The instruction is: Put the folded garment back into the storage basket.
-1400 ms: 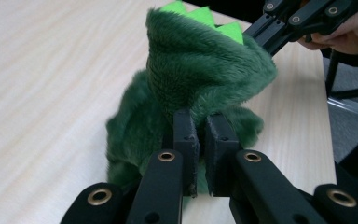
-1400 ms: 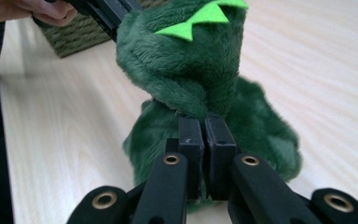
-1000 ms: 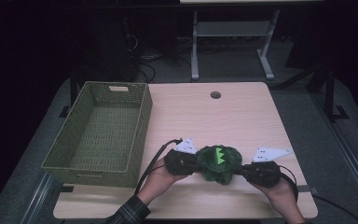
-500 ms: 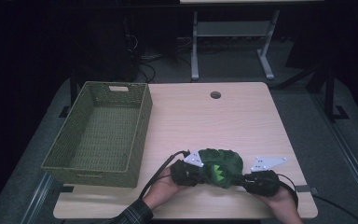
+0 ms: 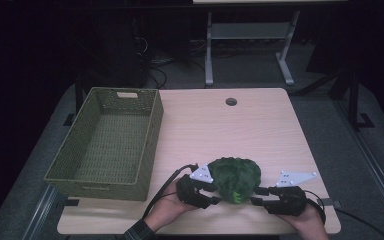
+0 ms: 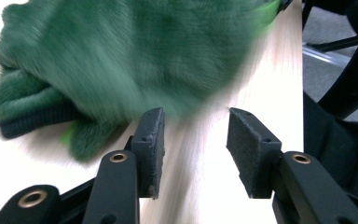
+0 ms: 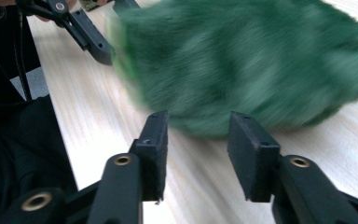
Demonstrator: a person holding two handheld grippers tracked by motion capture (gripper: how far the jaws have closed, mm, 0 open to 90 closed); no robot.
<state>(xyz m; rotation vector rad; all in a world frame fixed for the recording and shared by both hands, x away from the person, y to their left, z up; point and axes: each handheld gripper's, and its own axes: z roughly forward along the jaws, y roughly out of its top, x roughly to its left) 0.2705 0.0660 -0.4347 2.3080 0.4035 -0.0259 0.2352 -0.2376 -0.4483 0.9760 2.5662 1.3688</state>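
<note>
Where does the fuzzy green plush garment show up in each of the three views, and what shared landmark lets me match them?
High view: the fuzzy green plush garment lies at the table's near edge, between the two hand-held grippers.
Left gripper view: it covers the upper left, beyond the open jaws.
Right gripper view: it spans the upper middle and right, just past the open jaws.
Shared landmark: the light wooden tabletop beneath it.

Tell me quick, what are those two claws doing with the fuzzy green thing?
Left gripper and right gripper: jaws just opened, nothing between them. Green garment loose on the table, between both grippers. Basket off to the left, nothing in the way.
</note>
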